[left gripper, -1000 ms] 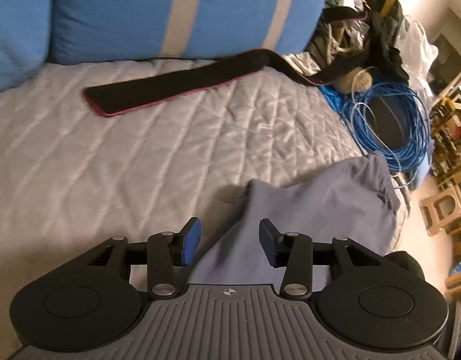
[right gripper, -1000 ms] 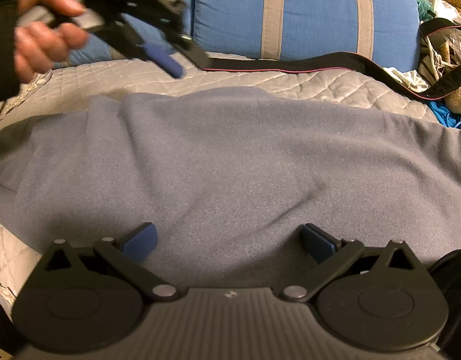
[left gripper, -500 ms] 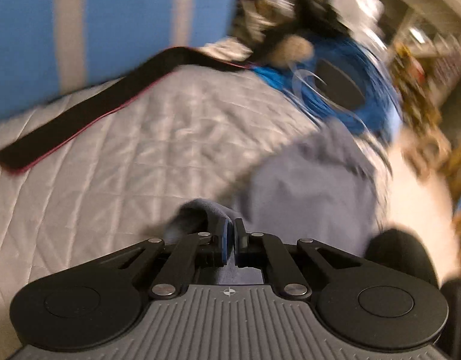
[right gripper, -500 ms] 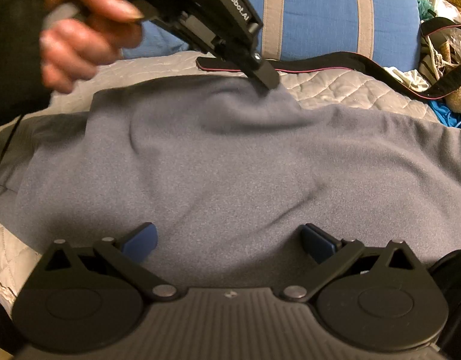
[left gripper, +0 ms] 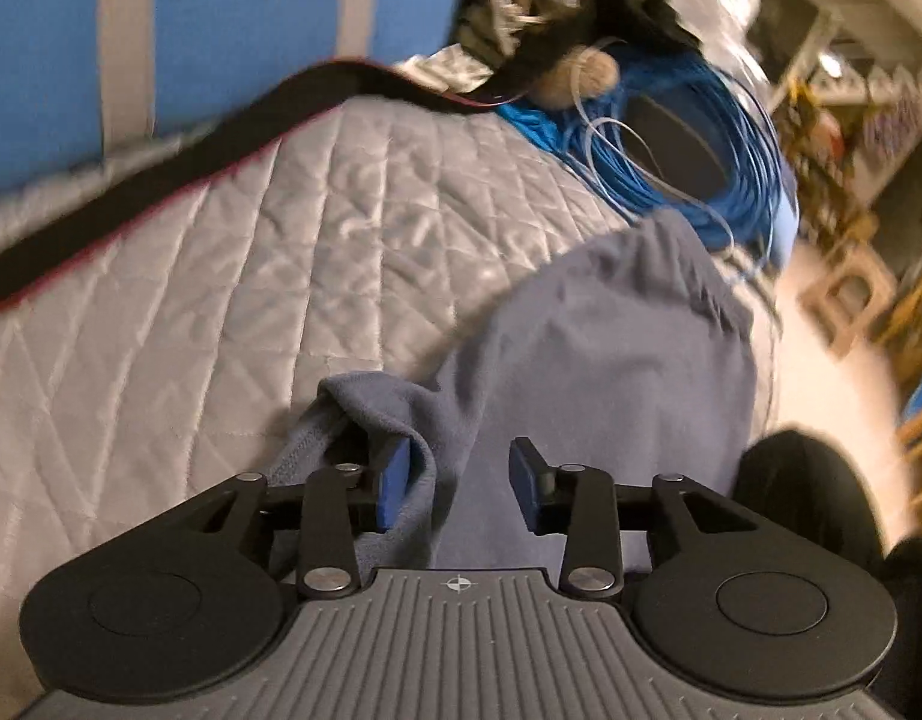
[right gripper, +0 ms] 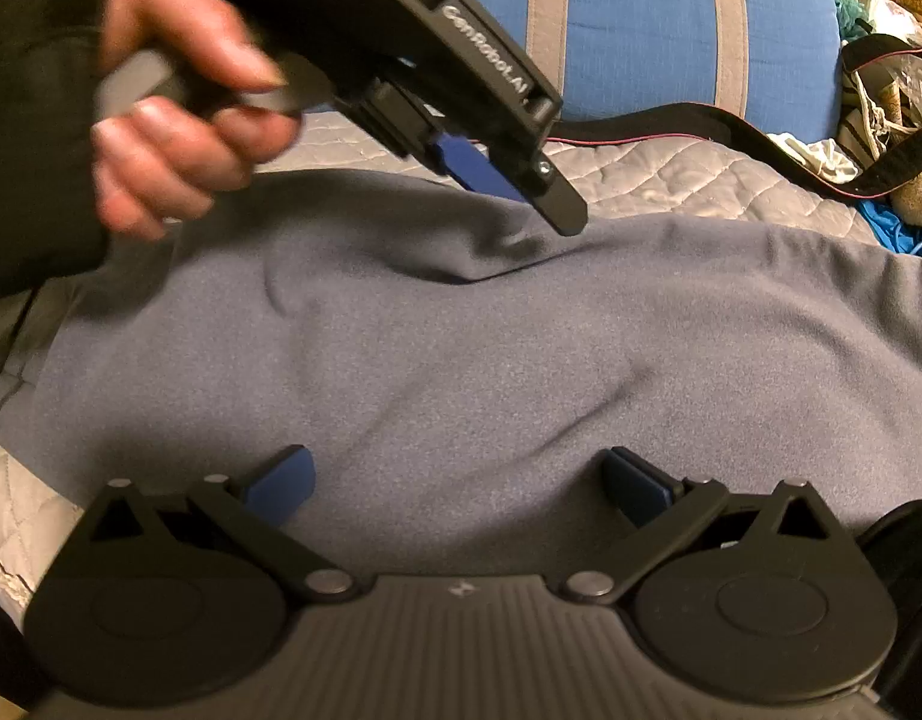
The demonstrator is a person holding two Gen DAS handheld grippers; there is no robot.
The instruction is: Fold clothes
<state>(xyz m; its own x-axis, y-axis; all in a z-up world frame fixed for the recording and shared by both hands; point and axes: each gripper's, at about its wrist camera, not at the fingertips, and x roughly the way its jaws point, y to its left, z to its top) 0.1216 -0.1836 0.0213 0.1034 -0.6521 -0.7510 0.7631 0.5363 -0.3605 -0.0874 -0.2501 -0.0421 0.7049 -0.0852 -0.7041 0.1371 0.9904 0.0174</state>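
A lived-in bedroom. Ahead of the tool lie a quilted grey bedspread [left gripper: 233, 276] and blue striped pillows [right gripper: 635, 18]. Cluttered shelves [left gripper: 851, 120] stand to its right.

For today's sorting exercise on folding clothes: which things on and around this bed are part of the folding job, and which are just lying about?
Part of the job:
- grey fleece garment, spread on the quilt
- left gripper, jaws opening, a fold of fleece between them
- right gripper, open over the fleece

Just lying about:
- black strap
- blue cable coil
- blue cushion
- stuffed toy

wrist views angled down, sharing grey garment [left gripper: 611, 360]
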